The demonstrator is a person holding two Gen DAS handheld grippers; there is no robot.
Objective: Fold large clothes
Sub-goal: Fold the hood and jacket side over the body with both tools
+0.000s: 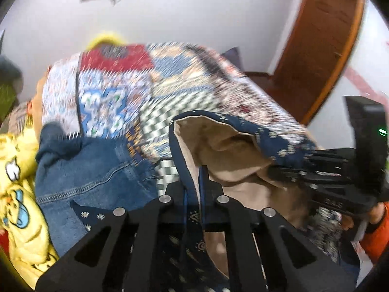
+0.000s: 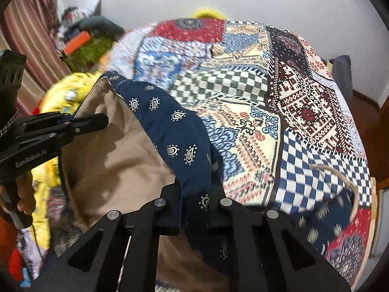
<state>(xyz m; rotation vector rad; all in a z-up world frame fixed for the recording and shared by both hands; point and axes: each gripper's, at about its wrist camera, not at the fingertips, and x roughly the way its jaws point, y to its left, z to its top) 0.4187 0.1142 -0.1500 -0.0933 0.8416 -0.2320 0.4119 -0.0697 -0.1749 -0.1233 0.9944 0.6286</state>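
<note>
With both the left gripper (image 1: 194, 182) and right gripper (image 2: 195, 189) jaws pinching the navy garment's (image 2: 175, 126) edge above the patchwork bedspread (image 2: 304, 102), we're early: no fold visible yet, jeans (image 1: 97, 170) untouched

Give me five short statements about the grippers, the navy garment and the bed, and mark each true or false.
1. Both grippers are shut on the navy paisley garment. True: the left gripper and the right gripper each pinch its edge.
2. The garment's lining is bright red. False: the tan lining shows.
3. The bed has a plain white sheet. False: a patchwork bedspread covers it.
4. A denim garment lies beside the navy one. True.
5. The yellow clothing is held in the right gripper's jaws. False: it lies loose at the side.
</note>
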